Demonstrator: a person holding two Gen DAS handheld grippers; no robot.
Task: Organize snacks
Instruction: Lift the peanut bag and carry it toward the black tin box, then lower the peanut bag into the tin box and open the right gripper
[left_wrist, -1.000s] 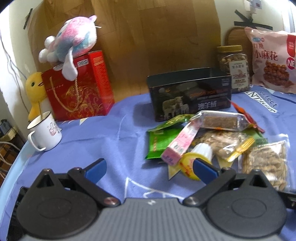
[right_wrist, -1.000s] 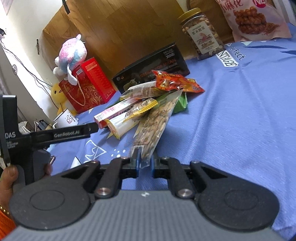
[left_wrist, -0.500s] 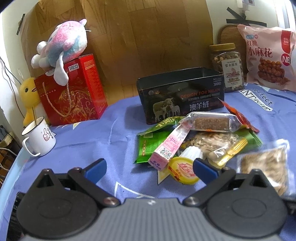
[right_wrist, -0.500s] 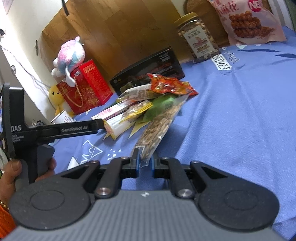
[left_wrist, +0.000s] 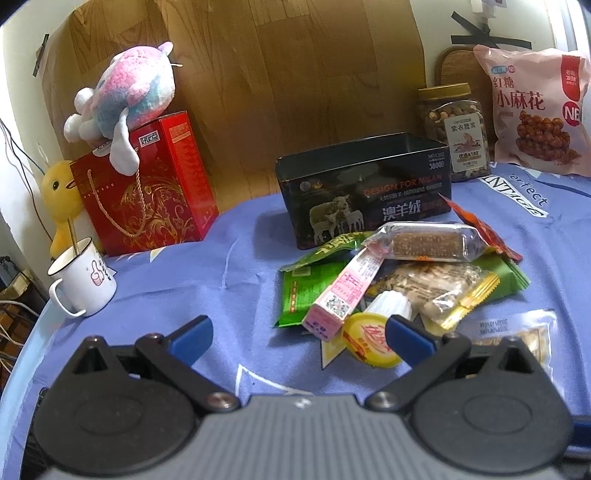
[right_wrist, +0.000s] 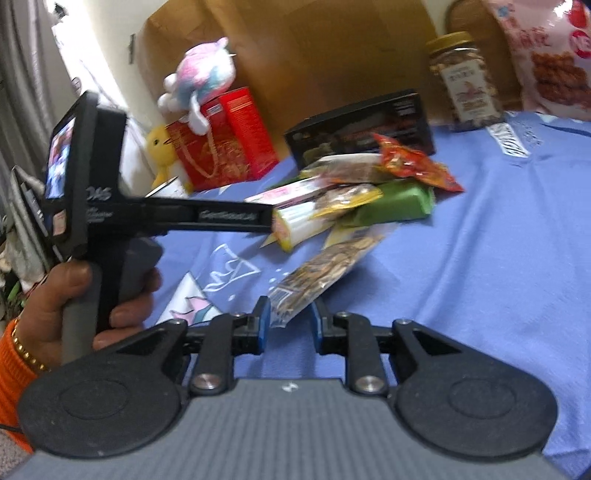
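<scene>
Right gripper (right_wrist: 287, 320) parted around clear snack bag's (right_wrist: 325, 267) corner, grip uncertain, left gripper (left_wrist: 297, 334) spread wide, empty, facing snack pile (left_wrist: 402, 273) before black tin (left_wrist: 364, 184)

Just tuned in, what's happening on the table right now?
A person is sorting snacks with two handheld grippers. The right gripper pinches the corner of a clear packet, its far end by the snack pile. The left gripper is open and empty, near the pile's yellow-lidded bottle. The black tin behind the pile stands open.
</scene>
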